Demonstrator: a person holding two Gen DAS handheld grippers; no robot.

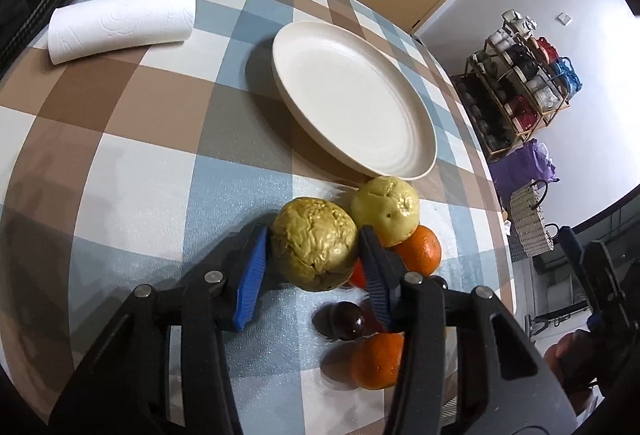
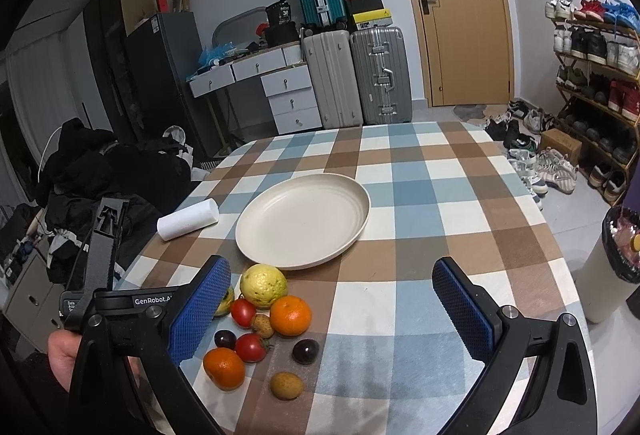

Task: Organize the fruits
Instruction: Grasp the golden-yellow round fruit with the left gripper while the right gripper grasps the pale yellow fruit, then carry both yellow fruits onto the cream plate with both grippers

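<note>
The fruits lie clustered on the checked tabletop point(image 2: 420, 195) just in front of an empty cream plate point(image 1: 312, 47). The left claw point(image 1: 314, 255) has its blue pads against both sides of a wrinkled olive-green fruit point(image 1: 314, 249), which rests on the cloth. Just behind that fruit sits a yellow-green fruit point(image 1: 386, 207), with an orange point(image 1: 420, 249) touching it. Nearer the claw lie a dark plum point(image 1: 348, 321) and a second orange point(image 1: 376, 361). The right claw point(image 2: 332, 309) hangs above the tabletop, wide open and holding nothing, with tomatoes point(image 2: 250, 347) and a lychee point(image 2: 286, 385) showing between its fingers. A paper towel roll point(image 1: 120, 25) lies beyond, well apart from the fruit.
</note>
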